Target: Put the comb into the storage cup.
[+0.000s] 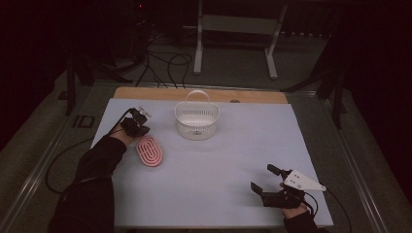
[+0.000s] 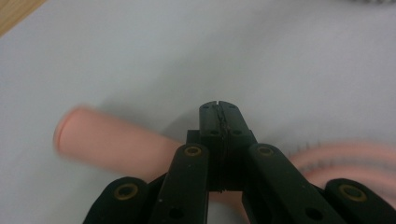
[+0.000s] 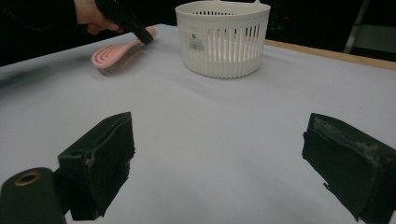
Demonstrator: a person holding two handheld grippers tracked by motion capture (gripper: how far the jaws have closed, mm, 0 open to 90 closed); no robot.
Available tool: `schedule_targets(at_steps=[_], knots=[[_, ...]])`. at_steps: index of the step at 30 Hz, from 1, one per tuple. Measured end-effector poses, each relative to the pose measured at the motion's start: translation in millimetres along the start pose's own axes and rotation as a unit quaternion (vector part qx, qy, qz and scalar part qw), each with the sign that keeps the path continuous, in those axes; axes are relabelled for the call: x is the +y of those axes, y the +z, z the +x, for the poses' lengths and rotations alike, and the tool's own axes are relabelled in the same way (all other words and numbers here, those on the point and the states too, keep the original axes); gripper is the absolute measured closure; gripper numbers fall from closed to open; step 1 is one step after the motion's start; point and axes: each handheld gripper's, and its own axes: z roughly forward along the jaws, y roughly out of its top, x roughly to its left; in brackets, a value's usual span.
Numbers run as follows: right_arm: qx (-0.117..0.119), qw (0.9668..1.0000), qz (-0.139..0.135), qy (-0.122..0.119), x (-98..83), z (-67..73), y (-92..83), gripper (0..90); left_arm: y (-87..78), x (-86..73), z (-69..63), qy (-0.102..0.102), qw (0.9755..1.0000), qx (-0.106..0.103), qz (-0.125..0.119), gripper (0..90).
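Pink brush (image 1: 149,152) lies near the worktop's (image 1: 233,150) left edge in the high view, left tongs (image 1: 137,124) at its far end, white basket (image 1: 197,120) toward the far edge. Left gripper view: jaws pressed together, empty, above the brush handle (image 2: 107,142). Right gripper view: right tongs (image 3: 219,172) gape wide, holding nothing.

A lab – dim room, floor cables (image 1: 165,63), white frame stand (image 1: 238,29).
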Motion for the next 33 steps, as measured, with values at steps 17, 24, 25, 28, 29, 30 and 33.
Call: schedule_targets(at_steps=[17,24,25,28,29,30,33], knots=[[-0.002,1.0,0.001,0.002,0.2,-0.3,-0.4,8.9,-15.3,-29.4,14.8,-0.014,0.9997,0.012,0.018,89.9],[-0.004,1.0,-0.001,0.001,0.6,-0.1,-0.5,8.9,-24.4,-39.4,13.2,-0.017,0.9996,0.01,0.02,89.9],[-0.004,1.0,-0.001,0.001,0.7,-0.2,-0.6,8.9,-26.2,-40.7,13.3,-0.018,0.9996,0.009,0.019,89.9],[-0.005,1.0,0.0,0.002,0.8,-0.1,-0.8,8.9,-30.1,-44.4,11.1,-0.018,0.9996,0.008,0.02,89.9],[-0.006,1.0,-0.001,0.001,0.9,-0.1,-0.9,8.9,-31.3,-45.3,10.4,-0.018,0.9996,0.008,0.022,89.9],[-0.007,1.0,-0.001,0.002,1.0,-0.2,-1.1,8.9,-32.5,-46.6,9.6,-0.018,0.9996,0.007,0.021,89.9],[-0.007,1.0,-0.001,0.002,1.1,-0.1,-1.0,8.9,-35.3,-49.4,6.1,-0.017,0.9996,0.005,0.022,89.9]])
